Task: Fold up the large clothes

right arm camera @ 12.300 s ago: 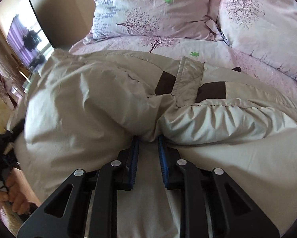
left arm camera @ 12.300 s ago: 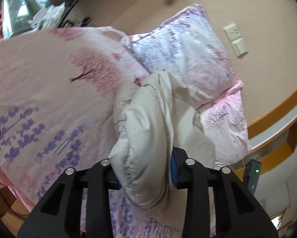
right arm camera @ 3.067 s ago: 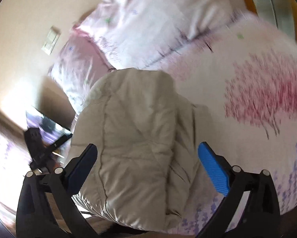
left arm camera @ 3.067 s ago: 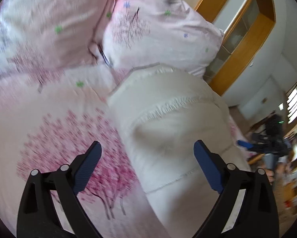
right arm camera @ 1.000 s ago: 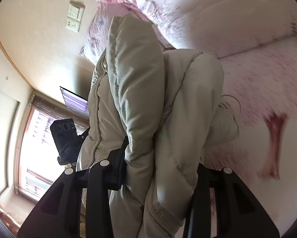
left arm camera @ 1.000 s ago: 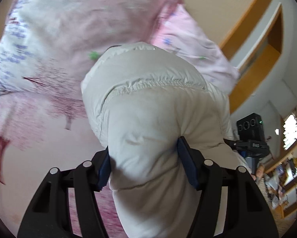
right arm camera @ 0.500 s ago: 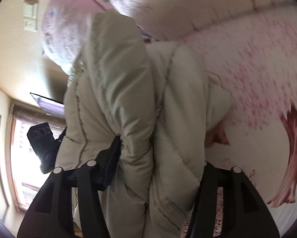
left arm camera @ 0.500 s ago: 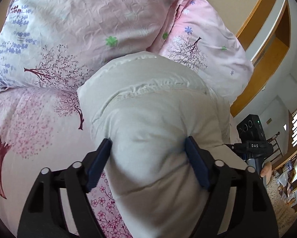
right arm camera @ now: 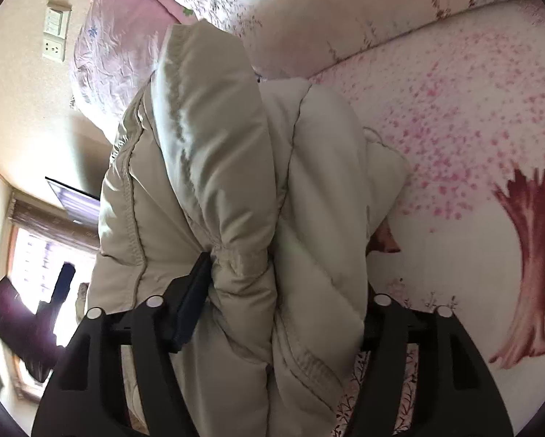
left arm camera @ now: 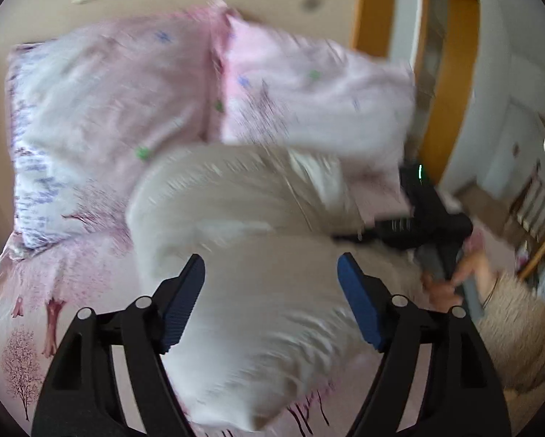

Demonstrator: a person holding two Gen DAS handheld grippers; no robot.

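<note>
Both grippers' jaws just opened — jacket [left arm camera: 258, 255] released.

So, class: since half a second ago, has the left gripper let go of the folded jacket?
Yes. The left gripper has just opened, its jaws standing clear of the jacket on the bedspread.

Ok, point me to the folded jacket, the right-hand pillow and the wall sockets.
folded jacket [left arm camera: 258, 313]: left wrist view, on its padded top.
right-hand pillow [left arm camera: 309, 109]: left wrist view, on its middle.
wall sockets [right arm camera: 55, 32]: right wrist view, on the plate's middle.
</note>
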